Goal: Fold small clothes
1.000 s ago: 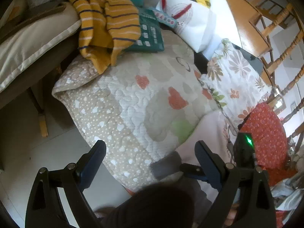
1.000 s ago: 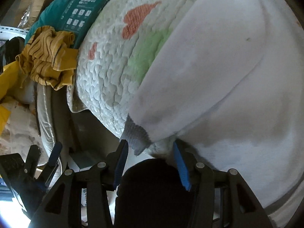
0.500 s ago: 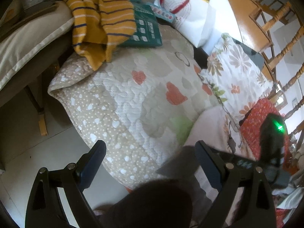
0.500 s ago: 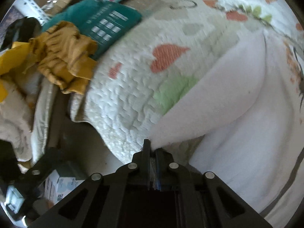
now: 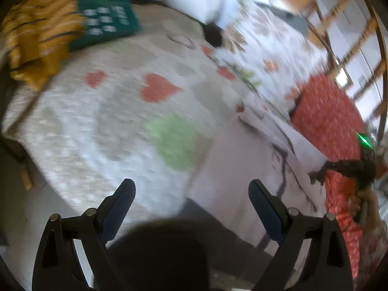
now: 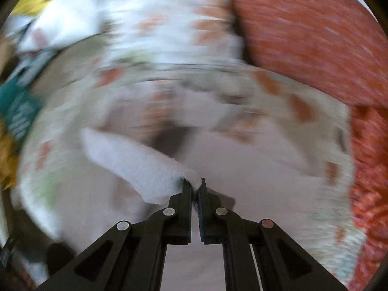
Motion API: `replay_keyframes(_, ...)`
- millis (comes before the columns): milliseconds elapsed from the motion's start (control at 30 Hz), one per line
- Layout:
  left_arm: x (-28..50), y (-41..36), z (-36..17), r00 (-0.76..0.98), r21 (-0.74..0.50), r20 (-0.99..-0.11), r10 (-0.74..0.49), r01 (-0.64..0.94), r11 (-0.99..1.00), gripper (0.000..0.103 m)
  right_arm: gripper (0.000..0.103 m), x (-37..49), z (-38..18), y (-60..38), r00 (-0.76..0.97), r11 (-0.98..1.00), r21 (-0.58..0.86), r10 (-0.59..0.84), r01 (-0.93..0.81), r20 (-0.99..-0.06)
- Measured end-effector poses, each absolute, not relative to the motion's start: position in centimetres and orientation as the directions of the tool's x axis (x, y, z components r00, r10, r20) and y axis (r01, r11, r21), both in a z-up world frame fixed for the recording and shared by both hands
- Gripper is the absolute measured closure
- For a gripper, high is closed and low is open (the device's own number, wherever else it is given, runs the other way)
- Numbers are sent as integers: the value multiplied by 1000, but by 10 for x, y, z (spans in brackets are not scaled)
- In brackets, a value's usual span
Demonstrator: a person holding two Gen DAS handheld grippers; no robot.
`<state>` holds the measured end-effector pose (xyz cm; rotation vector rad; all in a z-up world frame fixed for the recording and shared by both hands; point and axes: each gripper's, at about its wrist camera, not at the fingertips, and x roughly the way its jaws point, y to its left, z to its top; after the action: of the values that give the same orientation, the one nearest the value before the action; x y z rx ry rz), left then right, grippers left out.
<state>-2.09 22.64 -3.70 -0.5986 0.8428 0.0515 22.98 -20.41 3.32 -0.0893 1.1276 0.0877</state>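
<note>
In the left wrist view, a mustard striped garment lies in the upper left of the frame, with a teal package just to its right. Both rest at the far edge of a quilted blanket printed with red and green hearts, which fills the middle of the frame. The left gripper sits at the bottom centre, its jaws spread wide with nothing between them. To its right lies the pale pink garment, spread over the quilt. Further right is a red patterned cushion, and at the right edge the right gripper pinches the garment's far edge.

The right wrist view is heavily blurred. The teal package shows at the left edge. At bottom centre the right gripper is closed tight on a lifted fold of the pale pink garment. The red cushion fills the upper right.
</note>
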Motion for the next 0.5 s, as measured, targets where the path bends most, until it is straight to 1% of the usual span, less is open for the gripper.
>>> replay_keyframes(67,-7,204,-41,657,-466,-721,-220,-226,855,9,96,245,14,-239,381,995,-92,-76,-24,-921)
replay_keyframes(100,0,193,-42,650,-466,-721,-239,-200,862,9,93,246,9,-256,390,990,-139,-142,36,-910)
replay_keyframes(133,8,181,-45,640,-467,-721,-264,-168,868,9,92,245,8,-271,407,987,-140,-160,79,-899)
replay_keyframes(167,14,172,-47,630,-466,-724,-280,-148,872,9,87,243,8,-281,418,990,-104,-135,95,-898)
replay_keyframes(200,21,163,-51,619,-467,-727,-297,-127,875,9,74,239,8,-293,431,993,-42,-87,112,-898)
replay_keyframes(233,30,153,-56,606,-471,-727,-322,-99,876,9,66,235,9,-305,447,991,15,-46,131,-893)
replay_keyframes(267,38,145,-61,592,-474,-730,-342,-78,877,9,55,229,9,-315,465,987,59,-18,152,-885)
replay_keyframes(300,44,139,-65,580,-472,-735,-352,-66,879,9,50,225,7,-322,474,983,85,-1,160,-881)
replay_keyframes(433,64,121,-88,522,-492,-748,-411,-20,870,9,50,212,-12,-327,477,984,134,62,117,-877)
replay_keyframes(467,66,119,-92,520,-485,-749,-410,-9,875,9,47,210,-18,-323,477,986,133,72,97,-876)
replay_keyframes(500,64,118,-92,526,-478,-745,-410,6,878,9,41,209,-24,-320,473,989,129,80,73,-877)
